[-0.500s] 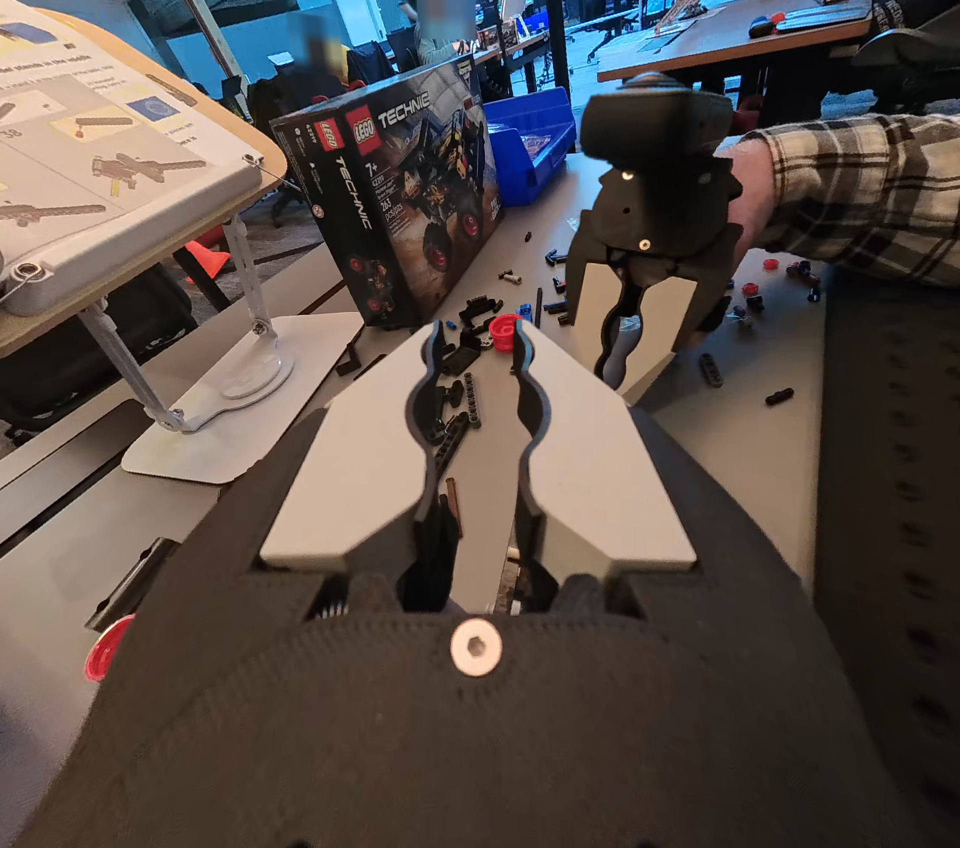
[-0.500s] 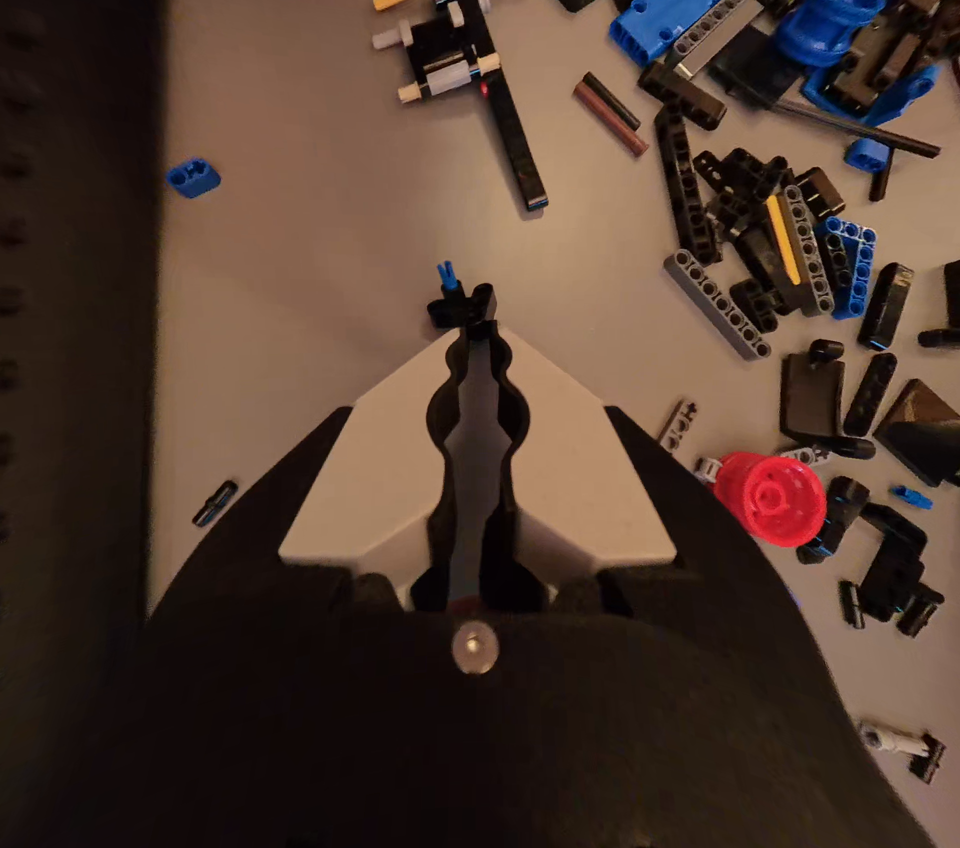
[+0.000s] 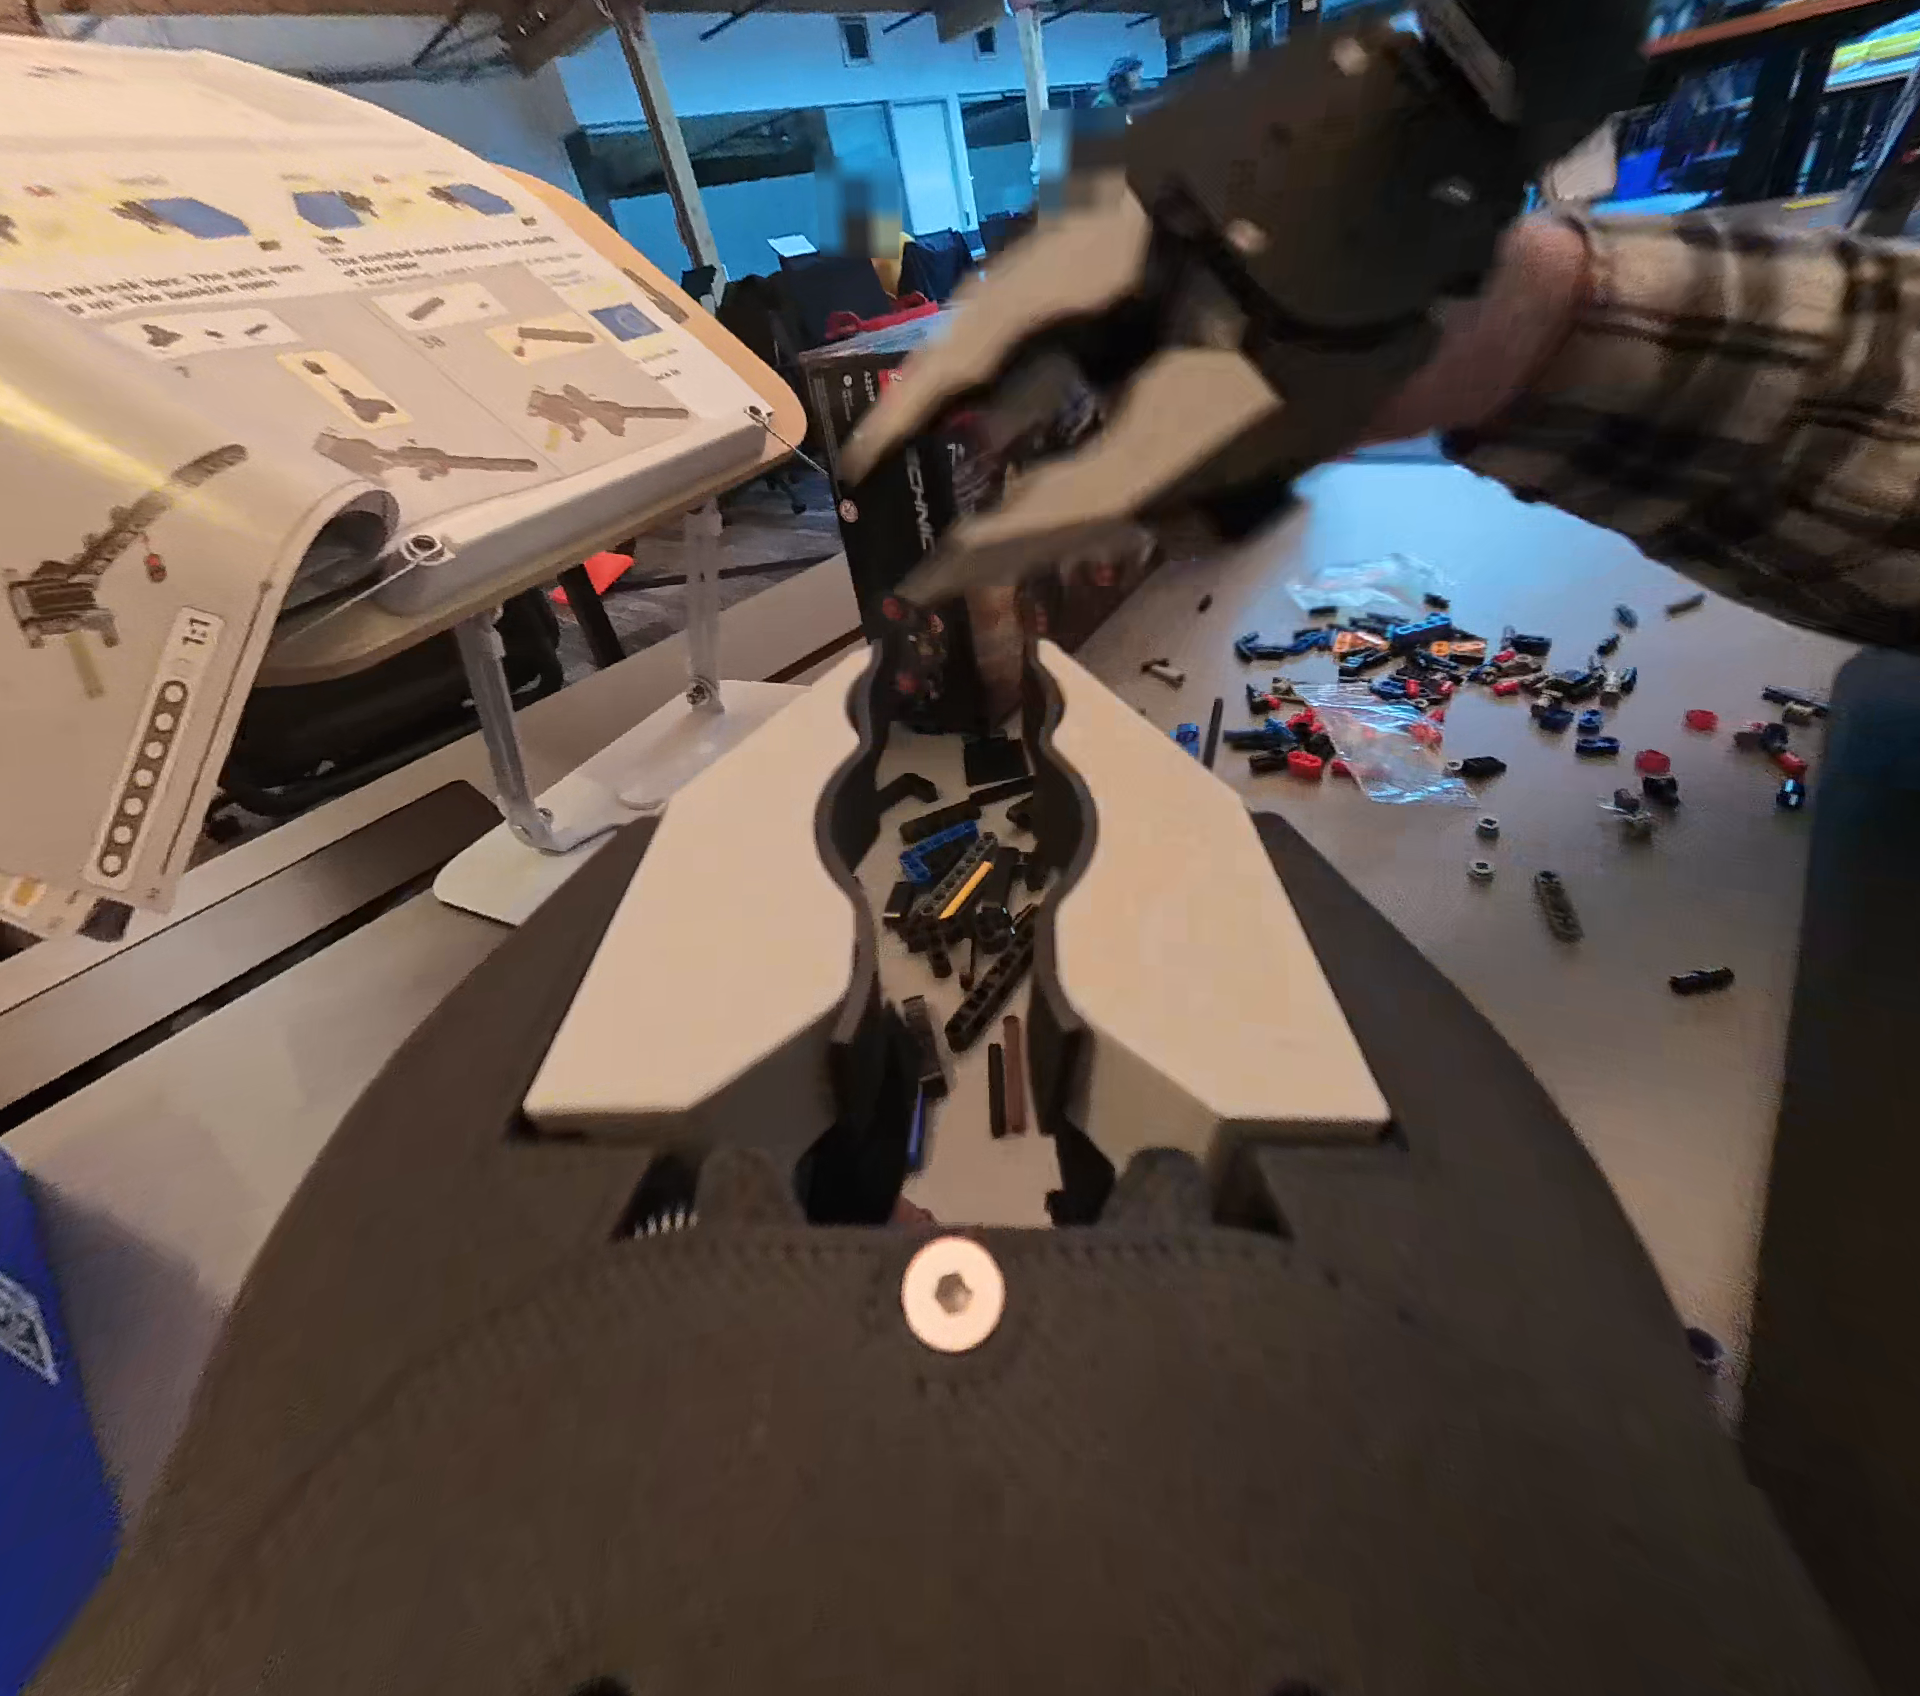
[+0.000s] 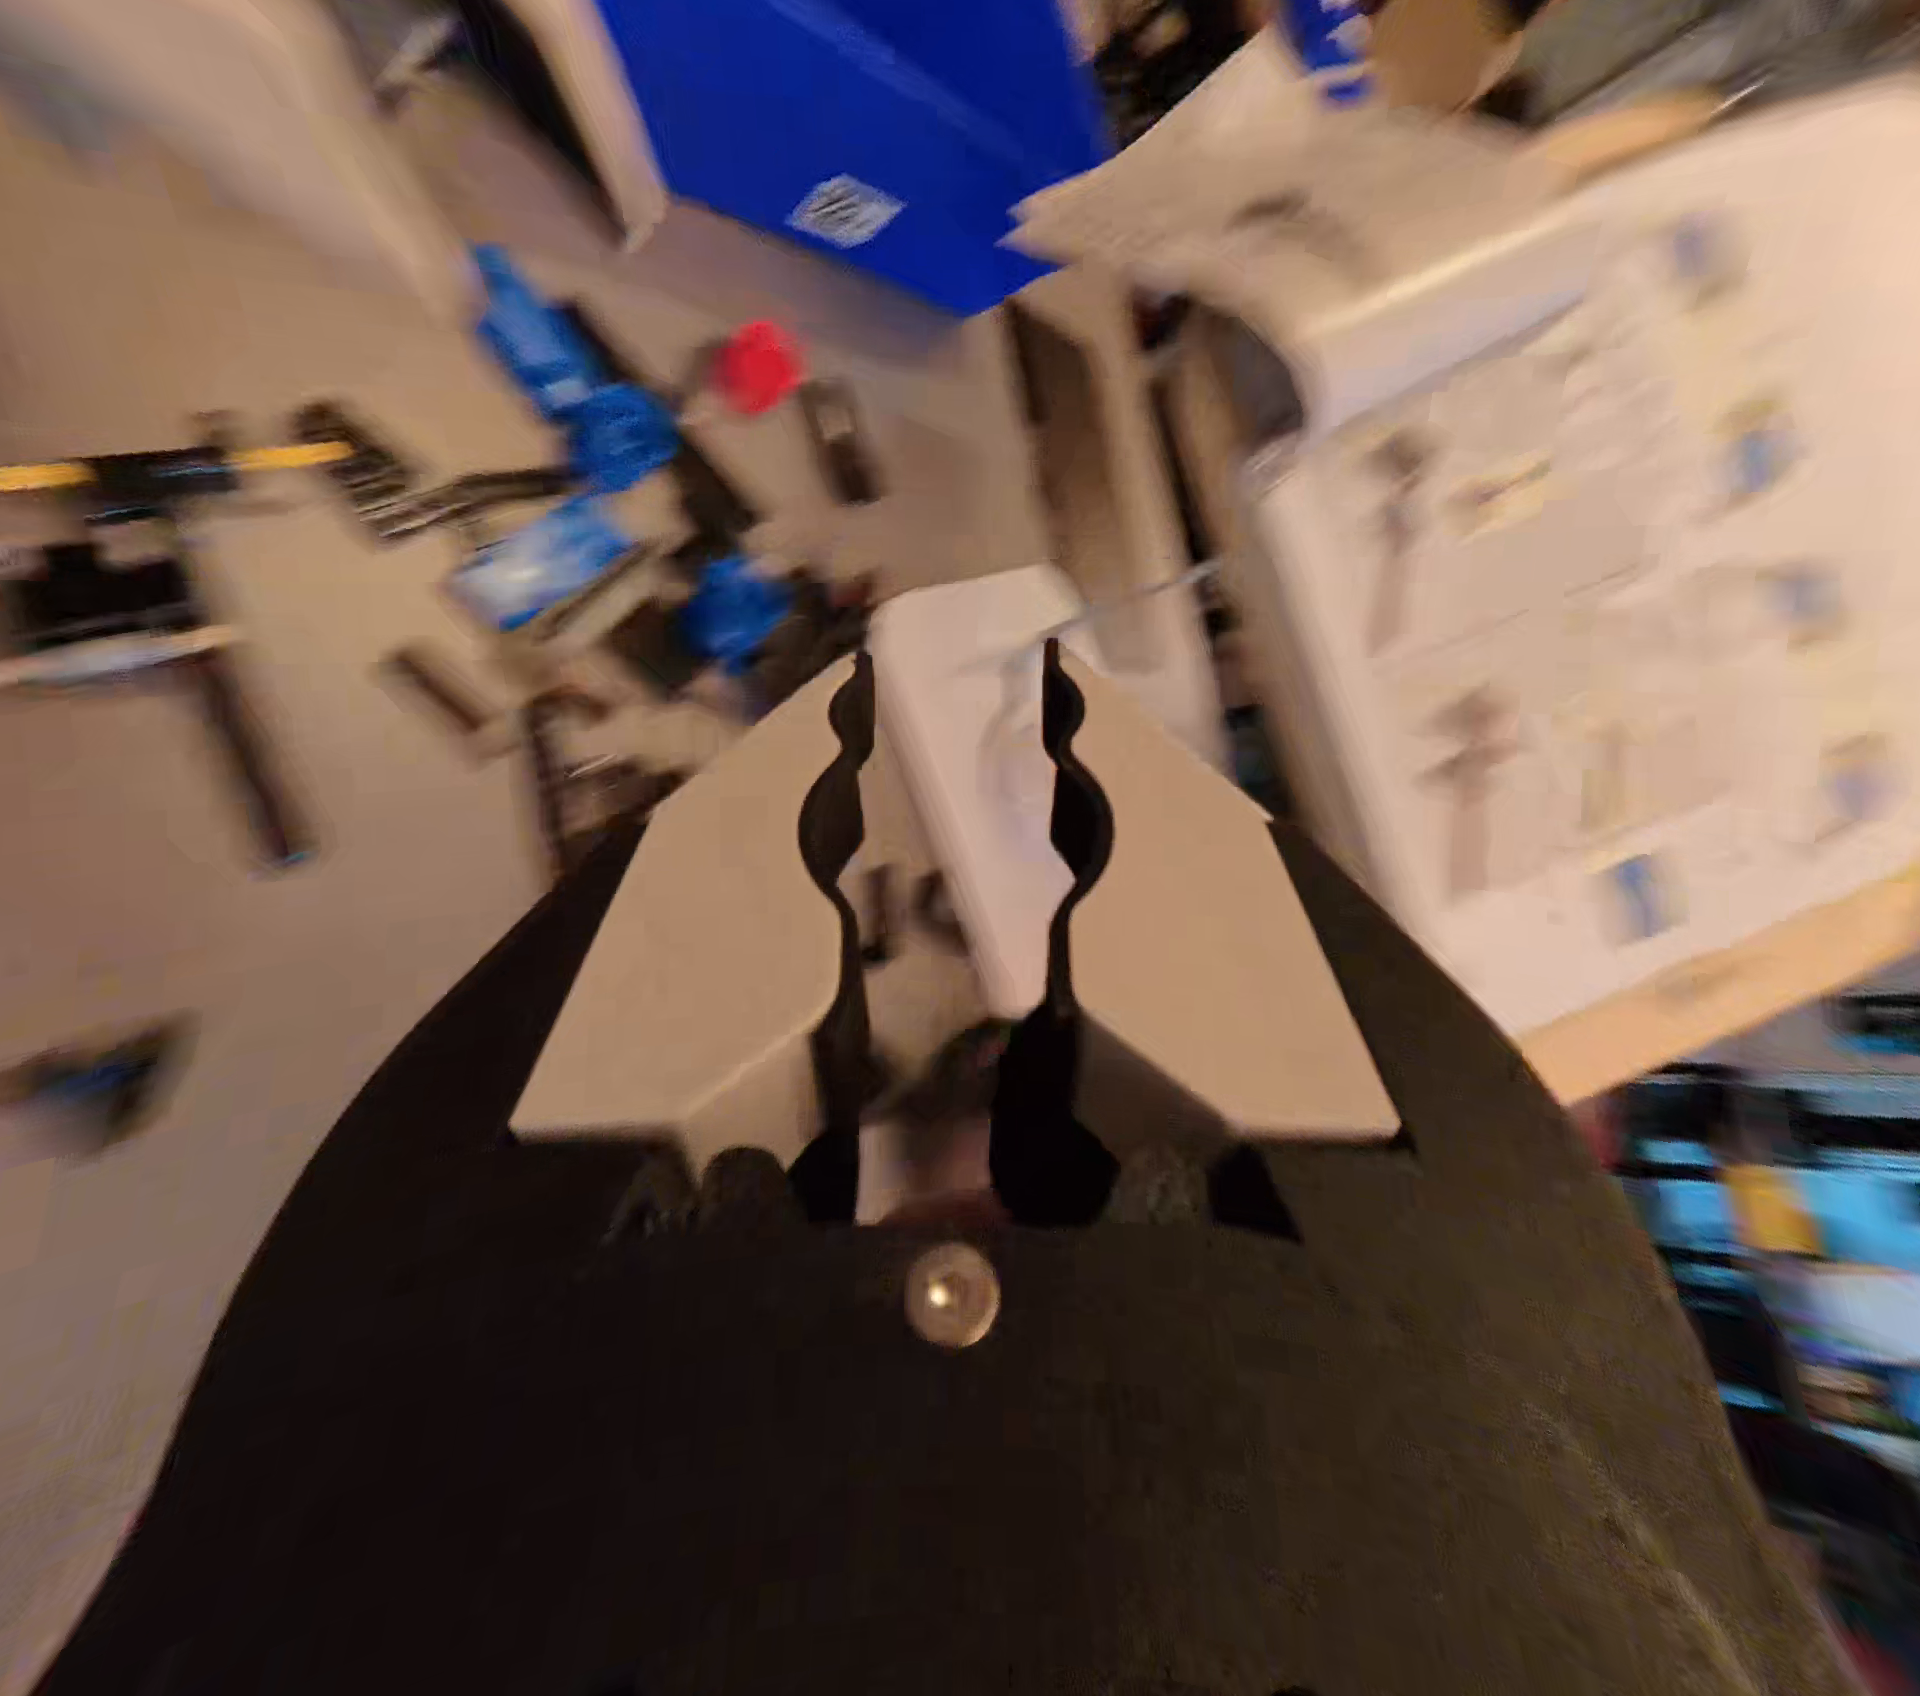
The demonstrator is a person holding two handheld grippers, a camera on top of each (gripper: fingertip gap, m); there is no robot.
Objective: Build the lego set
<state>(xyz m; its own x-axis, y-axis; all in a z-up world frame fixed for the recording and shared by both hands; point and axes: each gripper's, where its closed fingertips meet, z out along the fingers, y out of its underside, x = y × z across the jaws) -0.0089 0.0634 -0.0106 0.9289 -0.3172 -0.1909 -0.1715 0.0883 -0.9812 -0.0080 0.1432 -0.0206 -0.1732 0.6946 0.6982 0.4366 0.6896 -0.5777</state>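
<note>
Worktop [image 3: 1351,971]: grey, carries everything. An instruction booklet [image 3: 416,358] on a tilted stand sits at its left, a dark set box [image 3: 894,503] stands behind the parts.

Main heap of lego parts [image 3: 966,908]: black beams, one blue, one yellow-striped. It lies directly ahead of and below the left gripper [image 3: 954,680], framed in the gap between the two fingers. Most beams run with their long axes roughly along the gripper's forward line. A second scatter of small pins and connectors [image 3: 1423,690] lies to the right, around clear plastic bags.

Left gripper: fingers spread, nothing between them, held above the heap.

Right gripper [image 3: 883,524]: in the air above the far end of the heap, tipped down and to the left, fingers parted, apparently empty. Its own view is heavily motion-blurred, so detail is unreliable there.

Judgement: the left gripper is nearer the heap. A straight descent would reach a beam; closing across a beam's width suits this alignment.
</note>
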